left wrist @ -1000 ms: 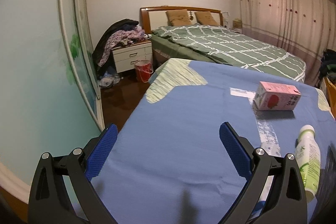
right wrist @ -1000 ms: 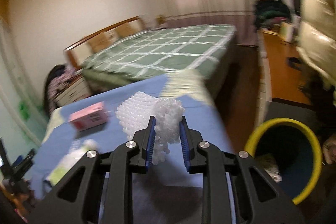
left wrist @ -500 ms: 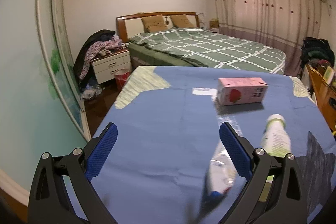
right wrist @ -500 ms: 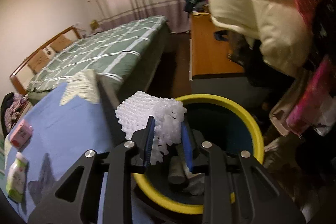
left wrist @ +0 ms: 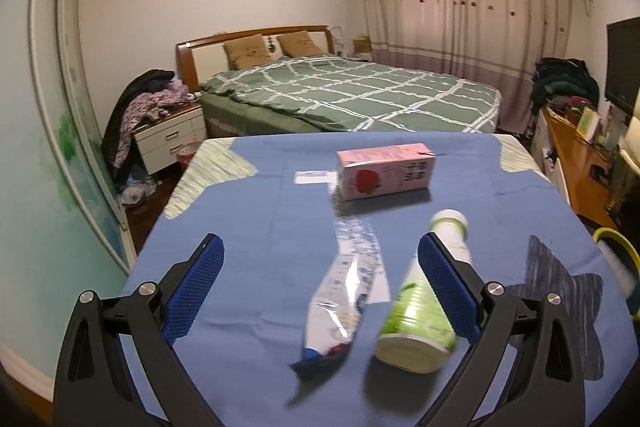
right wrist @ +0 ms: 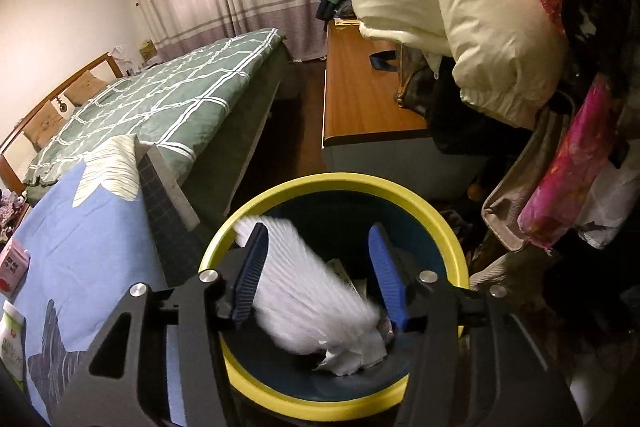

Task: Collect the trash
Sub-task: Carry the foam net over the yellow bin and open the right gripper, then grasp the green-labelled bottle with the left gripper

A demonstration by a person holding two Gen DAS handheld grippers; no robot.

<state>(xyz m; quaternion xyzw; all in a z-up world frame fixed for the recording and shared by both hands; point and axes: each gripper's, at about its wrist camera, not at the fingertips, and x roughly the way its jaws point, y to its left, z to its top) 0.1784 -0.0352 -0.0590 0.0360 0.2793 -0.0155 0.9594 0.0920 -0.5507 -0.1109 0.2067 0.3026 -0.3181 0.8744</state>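
My right gripper (right wrist: 320,267) is open right above the yellow-rimmed bin (right wrist: 404,189). The white bubble wrap (right wrist: 312,299) is a blurred streak between its fingers, falling into the bin, where other trash lies. My left gripper (left wrist: 320,275) is open low over the blue-covered table (left wrist: 248,227). A crumpled clear plastic bottle (left wrist: 344,291) lies between its fingers. A green and white bottle (left wrist: 424,307) lies on its side by the right finger. A pink strawberry carton (left wrist: 386,175) lies farther back.
A green checked bed (left wrist: 352,95) stands beyond the table. A wooden desk (right wrist: 360,95) and hanging coats (right wrist: 480,7) crowd the bin's far side. A bedside cabinet (left wrist: 172,139) piled with clothes is at the left.
My right gripper swung from over the table to above the bin, then opened and let the bubble wrap go. My left gripper turned right; the two bottles now lie at its fingers.
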